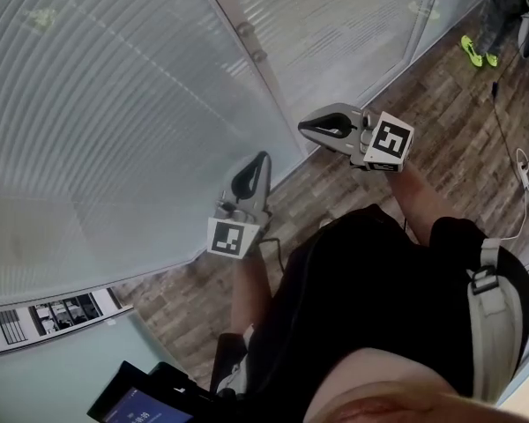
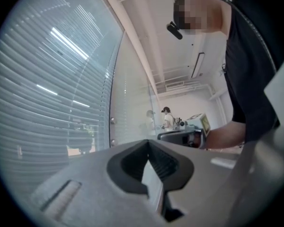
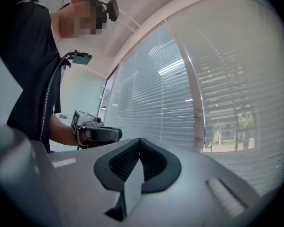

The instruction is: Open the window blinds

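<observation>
Blinds (image 3: pixel 151 98); green trees (image 3: pixel 245 123) beyond, right gripper view only.

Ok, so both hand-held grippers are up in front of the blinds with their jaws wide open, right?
No. Both are up in front of the blinds, but the jaws are shut, not open: the left gripper view shows the left hand-held gripper closed on nothing, and the right gripper view shows the same for the right hand-held gripper.
</observation>
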Demonstrator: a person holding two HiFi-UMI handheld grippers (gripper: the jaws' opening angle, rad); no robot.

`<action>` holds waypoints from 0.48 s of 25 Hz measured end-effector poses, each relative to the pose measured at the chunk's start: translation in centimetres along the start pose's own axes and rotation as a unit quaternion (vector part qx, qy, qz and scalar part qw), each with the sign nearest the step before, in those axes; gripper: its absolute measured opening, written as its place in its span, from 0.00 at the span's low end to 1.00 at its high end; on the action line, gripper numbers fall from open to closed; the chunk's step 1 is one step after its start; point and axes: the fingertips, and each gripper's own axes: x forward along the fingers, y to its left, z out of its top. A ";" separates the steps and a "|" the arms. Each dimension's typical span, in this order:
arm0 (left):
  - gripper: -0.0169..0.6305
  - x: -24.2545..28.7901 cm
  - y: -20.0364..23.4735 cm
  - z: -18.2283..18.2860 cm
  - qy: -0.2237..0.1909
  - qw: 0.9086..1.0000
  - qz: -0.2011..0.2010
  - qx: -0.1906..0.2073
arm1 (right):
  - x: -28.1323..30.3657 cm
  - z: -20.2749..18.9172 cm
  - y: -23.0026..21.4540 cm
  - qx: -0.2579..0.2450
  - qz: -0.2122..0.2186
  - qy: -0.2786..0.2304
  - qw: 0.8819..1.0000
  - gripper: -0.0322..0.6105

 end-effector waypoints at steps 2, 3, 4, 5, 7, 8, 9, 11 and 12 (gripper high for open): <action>0.03 -0.3 0.5 0.0 -0.001 1.000 -0.002 -0.003 | 0.4 -0.1 -0.2 -0.010 -0.009 0.007 1.000 0.06; 0.03 -0.4 0.7 0.0 -0.001 1.000 -0.004 -0.004 | 0.4 -0.2 -0.3 -0.013 -0.014 0.011 1.000 0.06; 0.03 -0.6 0.8 -0.1 0.000 1.000 -0.007 -0.005 | 0.5 -0.3 -0.4 -0.014 -0.018 0.014 1.000 0.06; 0.03 -0.6 0.9 -0.2 0.000 1.000 -0.009 -0.005 | 0.5 -0.4 -0.3 -0.015 -0.021 0.018 1.000 0.06; 0.03 -0.6 1.0 -0.6 0.003 1.000 -0.014 -0.002 | 0.6 -0.6 -0.1 -0.015 -0.022 0.027 0.999 0.06; 0.03 -0.6 0.9 -0.7 0.006 1.000 -0.017 0.001 | 0.6 -0.7 0.0 -0.017 -0.021 0.031 0.999 0.06; 0.03 -0.5 0.8 -0.8 0.008 1.000 -0.019 0.004 | 0.5 -0.8 0.2 -0.019 -0.020 0.035 0.999 0.06; 0.03 -0.5 0.5 -0.8 0.007 1.000 -0.022 0.008 | 0.3 -1.0 0.5 -0.019 -0.022 0.041 0.999 0.06; 0.03 -0.6 0.4 -0.7 0.005 1.000 -0.024 0.008 | 0.3 -0.9 0.7 -0.016 -0.023 0.039 0.999 0.06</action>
